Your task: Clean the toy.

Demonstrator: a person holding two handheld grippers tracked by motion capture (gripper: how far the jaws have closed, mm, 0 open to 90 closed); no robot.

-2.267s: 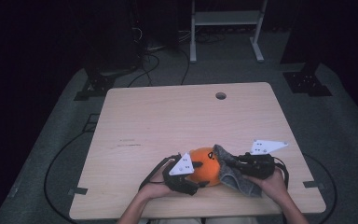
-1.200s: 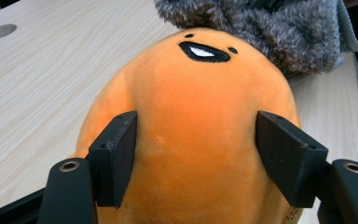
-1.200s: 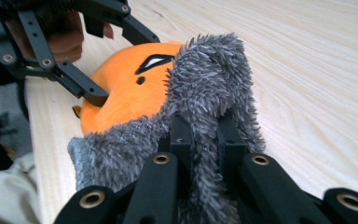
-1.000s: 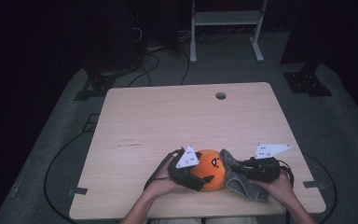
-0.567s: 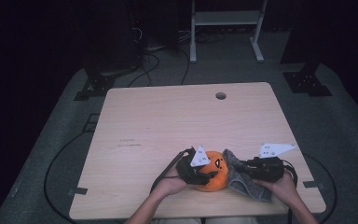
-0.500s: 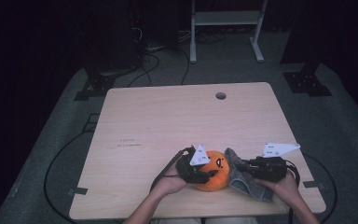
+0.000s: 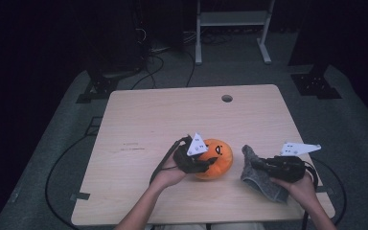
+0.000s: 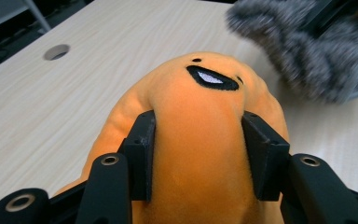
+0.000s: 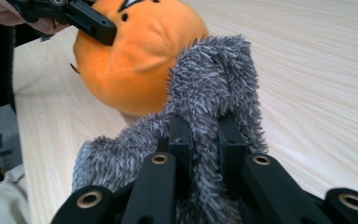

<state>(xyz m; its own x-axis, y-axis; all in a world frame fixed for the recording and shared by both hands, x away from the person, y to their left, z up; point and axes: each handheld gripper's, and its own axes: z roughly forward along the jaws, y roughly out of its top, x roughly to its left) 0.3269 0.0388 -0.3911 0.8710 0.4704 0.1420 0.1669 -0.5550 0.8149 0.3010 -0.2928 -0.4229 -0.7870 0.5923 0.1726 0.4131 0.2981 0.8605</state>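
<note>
A round orange plush toy point(image 7: 215, 158) with a stitched black mouth lies near the front of the wooden table point(image 7: 172, 120). My left gripper point(image 7: 207, 164) is shut on the orange plush point(image 8: 200, 140), its jaws pressing into both sides. A fuzzy grey cloth point(image 7: 258, 175) lies to the right of the plush, apart from it in the high view. My right gripper point(image 7: 256, 164) is shut on a raised fold of the grey cloth point(image 9: 209, 102). The plush point(image 9: 135, 56) and the left gripper's jaw sit just beyond the cloth in the right gripper view.
A round cable hole point(image 7: 227, 98) is near the table's far edge. Beyond the table stand a white metal frame point(image 7: 230, 28) and dark stands point(image 7: 311, 79) on grey floor. Cables trail off the table's front left.
The grey cloth has come off the plush and moved right with my right gripper. My left gripper shifted right with the orange plush, which turned a little.
</note>
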